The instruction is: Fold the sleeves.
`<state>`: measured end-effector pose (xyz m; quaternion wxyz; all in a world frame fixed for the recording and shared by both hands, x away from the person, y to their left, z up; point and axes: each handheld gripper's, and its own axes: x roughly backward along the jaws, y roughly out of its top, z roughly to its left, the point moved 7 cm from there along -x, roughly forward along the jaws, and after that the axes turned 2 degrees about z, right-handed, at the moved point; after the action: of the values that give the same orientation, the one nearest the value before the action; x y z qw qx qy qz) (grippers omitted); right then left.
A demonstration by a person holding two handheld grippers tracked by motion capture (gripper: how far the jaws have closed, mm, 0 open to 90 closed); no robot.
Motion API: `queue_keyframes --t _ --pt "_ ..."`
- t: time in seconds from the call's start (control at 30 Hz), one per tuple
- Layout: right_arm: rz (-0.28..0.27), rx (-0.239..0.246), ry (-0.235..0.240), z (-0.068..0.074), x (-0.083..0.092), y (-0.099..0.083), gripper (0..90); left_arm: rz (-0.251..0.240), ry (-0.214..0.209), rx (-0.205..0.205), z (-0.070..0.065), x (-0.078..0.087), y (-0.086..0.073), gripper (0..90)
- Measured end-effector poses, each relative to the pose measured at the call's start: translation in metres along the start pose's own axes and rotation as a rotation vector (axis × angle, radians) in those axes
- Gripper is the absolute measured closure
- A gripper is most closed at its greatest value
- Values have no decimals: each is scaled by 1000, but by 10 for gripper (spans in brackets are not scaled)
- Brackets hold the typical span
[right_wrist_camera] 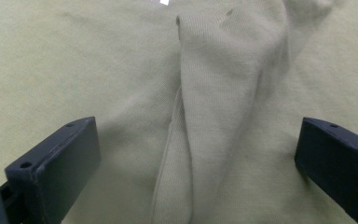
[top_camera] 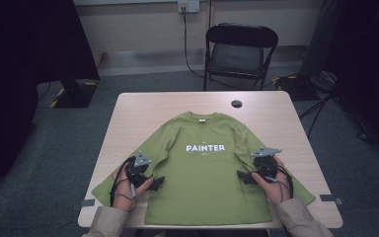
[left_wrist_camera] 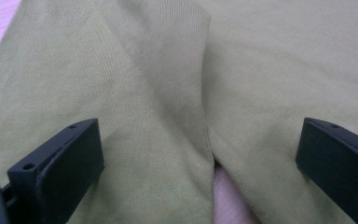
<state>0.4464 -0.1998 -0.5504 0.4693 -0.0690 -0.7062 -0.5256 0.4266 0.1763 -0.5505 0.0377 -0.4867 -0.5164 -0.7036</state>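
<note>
Green T-shirt [top_camera: 205,173] flat, collar toward chair [top_camera: 240,49]

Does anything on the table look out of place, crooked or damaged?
Nothing stands out. The green T-shirt lies flat and face up on the table, with only soft folds where each sleeve meets the body. No tear or stain shows.

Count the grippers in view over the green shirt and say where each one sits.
2. The left gripper hovers open where the left sleeve meets the body of the shirt; the right gripper hovers open at the right sleeve seam. Nothing seems hidden.
</note>
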Motion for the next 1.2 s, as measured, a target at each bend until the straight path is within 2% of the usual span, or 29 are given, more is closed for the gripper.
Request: queue_keyframes --t 0.43,0.47,0.57,0.6,0.7,0.73,0.77,0.8,0.9,0.93,1.1,1.2 --pt "-1 4 8 0 2 -1 0 -2 1 5 0 0 0 0" --pt "3 17 11 -1 6 -2 22 -1 1 5 0 0 0 0" --pt "4 16 17 -2 12 -2 16 -1 1 5 0 0 0 0" --pt "-6 25 20 -2 21 -2 24 -1 1 5 0 0 0 0" --pt "-10 30 23 -4 30 -4 21 -1 1 5 0 0 0 0" --pt "-17 34 24 -7 39 -9 16 -2 1 5 0 0 0 0" --pt "-17 34 24 -7 39 -9 16 -2 1 5 0 0 0 0" --pt "-1 34 23 -11 46 -17 17 -1 1 5 0 0 0 0" --pt "9 29 33 -17 53 -26 31 -1 1 5 0 0 0 0" --pt "8 24 20 -24 59 -35 30 -1 2 5 0 0 0 0" --pt "-1 1 11 -36 73 -48 35 -1 2 5 0 0 0 0" --pt "-12 -19 -12 -47 85 -59 40 -1 2 5 0 0 0 0"
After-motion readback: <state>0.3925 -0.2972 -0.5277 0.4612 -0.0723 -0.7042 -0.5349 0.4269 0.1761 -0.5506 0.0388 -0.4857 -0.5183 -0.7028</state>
